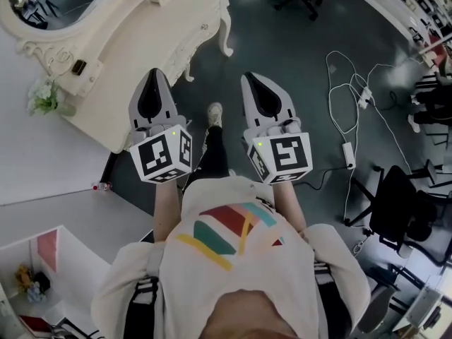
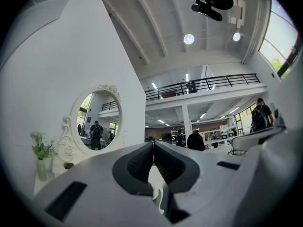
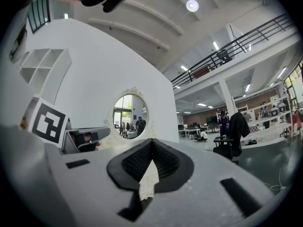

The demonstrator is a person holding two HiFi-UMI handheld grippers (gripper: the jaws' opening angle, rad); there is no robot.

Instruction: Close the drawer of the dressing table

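The cream dressing table (image 1: 134,41) with carved legs stands at the upper left, its oval mirror (image 1: 49,2) at the top corner. I cannot make out a drawer standing open in any view. My left gripper (image 1: 156,73) is shut and empty, its tip over the table's front edge. My right gripper (image 1: 253,78) is also shut and empty, over the dark floor to the right of the table. In the left gripper view the shut jaws of the left gripper (image 2: 153,144) point level towards the mirror (image 2: 97,122). The right gripper (image 3: 151,142) likewise faces the mirror (image 3: 129,116).
A vase of flowers (image 1: 44,96) stands on the table's left end. White cables and a power brick (image 1: 349,150) lie on the floor at right, beside black office chairs (image 1: 399,207). My shoe (image 1: 214,113) shows between the grippers. A white wall panel (image 1: 42,161) runs along the left.
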